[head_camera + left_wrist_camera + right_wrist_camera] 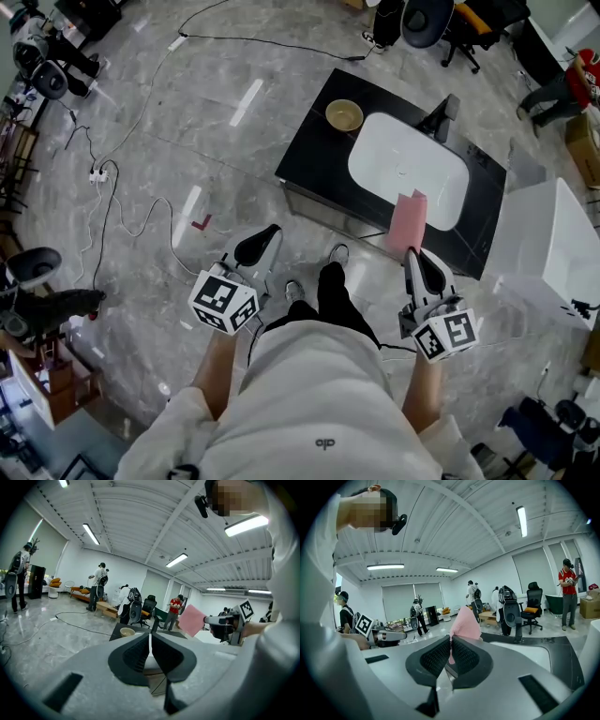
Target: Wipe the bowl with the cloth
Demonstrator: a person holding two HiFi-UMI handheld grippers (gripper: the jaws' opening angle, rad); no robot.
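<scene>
In right hand-held gripper (450, 644), cloth (465, 620) clamped

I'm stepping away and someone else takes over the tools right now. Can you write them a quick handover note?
Left tool: jaws together, nothing in them.
Right tool: shut on the pink cloth, which sticks out past its jaws.
Bowl: on the black counter, beside the white sink; neither tool is near it.
Done: cloth is in the grip.
Left: step up to the counter, probably steady the bowl with the left tool, and wipe it.
</scene>
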